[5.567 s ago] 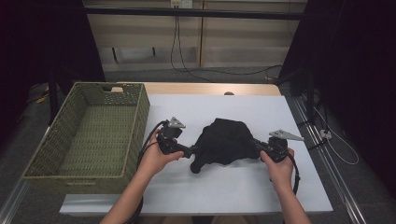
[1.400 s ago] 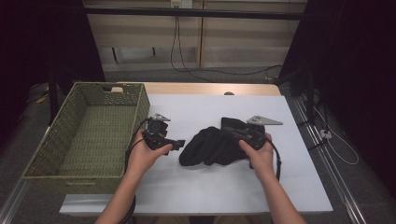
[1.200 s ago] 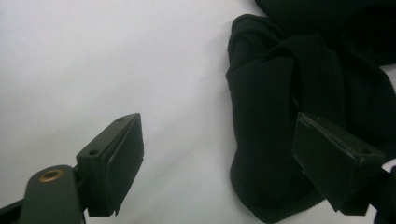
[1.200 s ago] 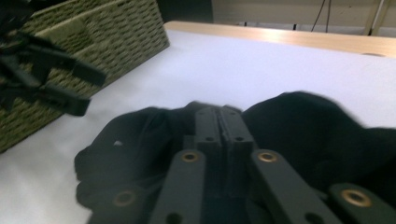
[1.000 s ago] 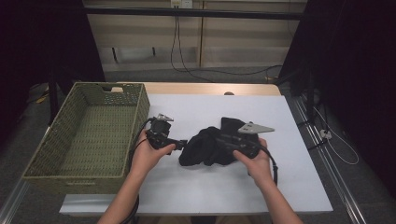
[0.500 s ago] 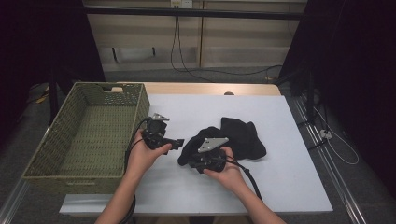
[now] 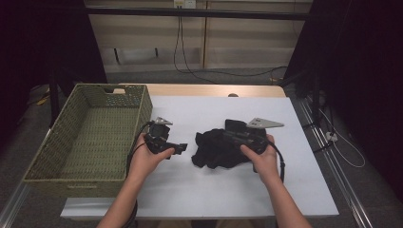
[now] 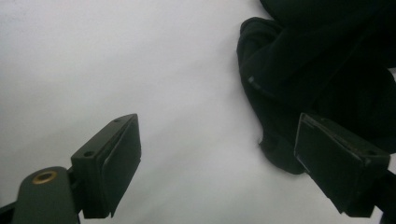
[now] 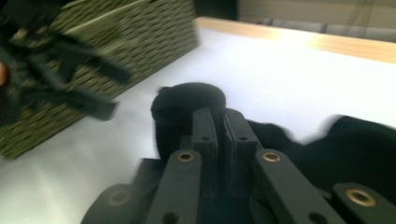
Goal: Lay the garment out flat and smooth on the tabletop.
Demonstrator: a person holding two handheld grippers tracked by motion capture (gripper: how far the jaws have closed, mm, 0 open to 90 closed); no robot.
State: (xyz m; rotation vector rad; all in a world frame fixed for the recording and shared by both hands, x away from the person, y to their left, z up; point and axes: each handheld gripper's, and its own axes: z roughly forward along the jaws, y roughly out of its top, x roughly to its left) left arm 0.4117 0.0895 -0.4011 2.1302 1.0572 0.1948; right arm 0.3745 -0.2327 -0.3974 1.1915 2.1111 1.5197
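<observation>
A black cloth (image 7: 216,151) lies bunched in the middle of the white table (image 7: 214,194). My right gripper (image 7: 228,137) comes in from the right and lies over the cloth. Its jaws have just been closing, and in the right gripper view they stand shut (image 9: 218,116) on a fold of the cloth (image 9: 187,100) that bulges past their tips. My left gripper (image 7: 183,148) is held just left of the cloth, apart from it. In the left gripper view its jaws are wide open (image 8: 217,128) over bare table, with the cloth's edge (image 8: 299,70) by the right-hand jaw.
A green woven basket (image 7: 142,107) stands at the table's left side, close behind my left hand; its wall (image 9: 140,32) also shows in the right gripper view. A wooden strip (image 7: 214,90) runs along the table's far edge. Cables hang behind.
My right gripper, which had swung left over the cloth half a second ago, is back to the right, and the cloth is now more bunched. The left hand has kept still.
</observation>
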